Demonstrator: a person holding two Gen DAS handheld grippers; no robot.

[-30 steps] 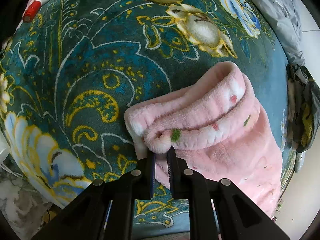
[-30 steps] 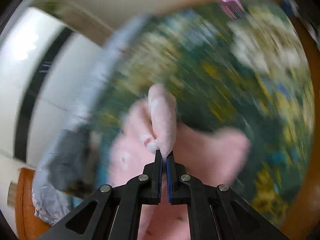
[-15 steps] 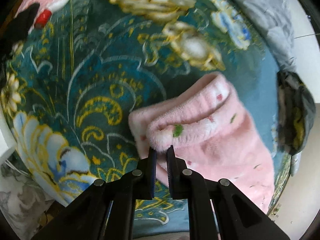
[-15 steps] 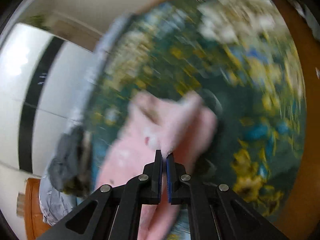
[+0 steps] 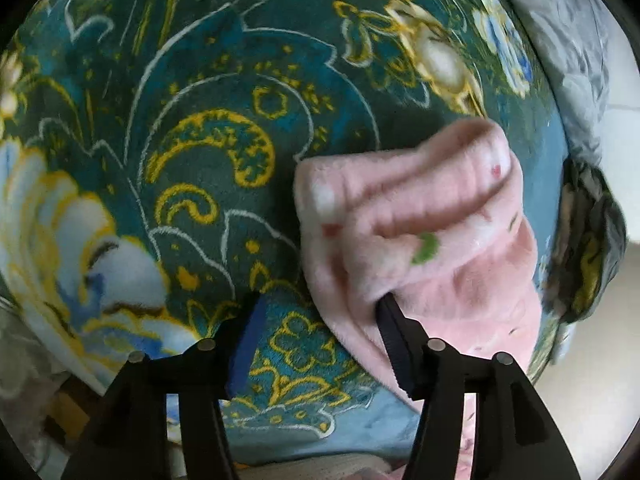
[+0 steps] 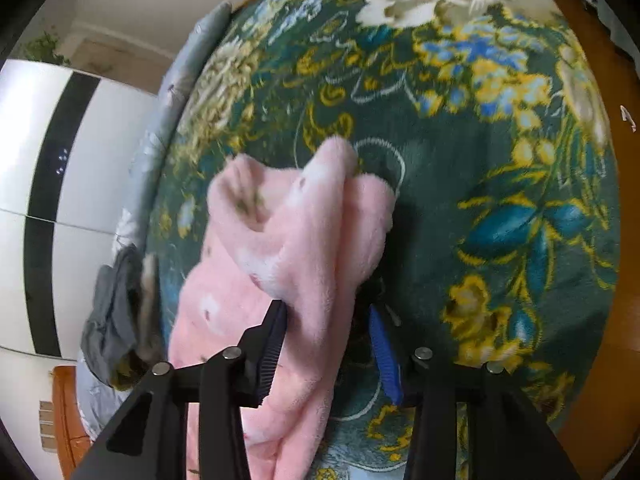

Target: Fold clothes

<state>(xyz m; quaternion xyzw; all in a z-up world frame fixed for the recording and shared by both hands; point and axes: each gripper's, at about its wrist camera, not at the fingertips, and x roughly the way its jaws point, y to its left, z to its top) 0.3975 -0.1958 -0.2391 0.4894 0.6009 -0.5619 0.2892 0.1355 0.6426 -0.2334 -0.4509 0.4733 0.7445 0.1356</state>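
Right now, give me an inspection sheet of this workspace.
Surface: floral teal blanket, spread over a bed.
Job's things: pink fleece garment lying bunched on the blanket, top edge rolled over.
Clutter: grey bundle of cloth at the blanket's edge.
Grippers: left hand-held gripper opening, one finger tucked under a pink fold; right hand-held gripper opening, fleece between its jaws.
Cables: nothing seen.
Surroundings: grey quilt along the edge; white wardrobe with black stripe.

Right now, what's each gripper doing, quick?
Left gripper: jaws opening, letting go of the pink fleece garment.
Right gripper: jaws opening, garment between them, no longer pinched.
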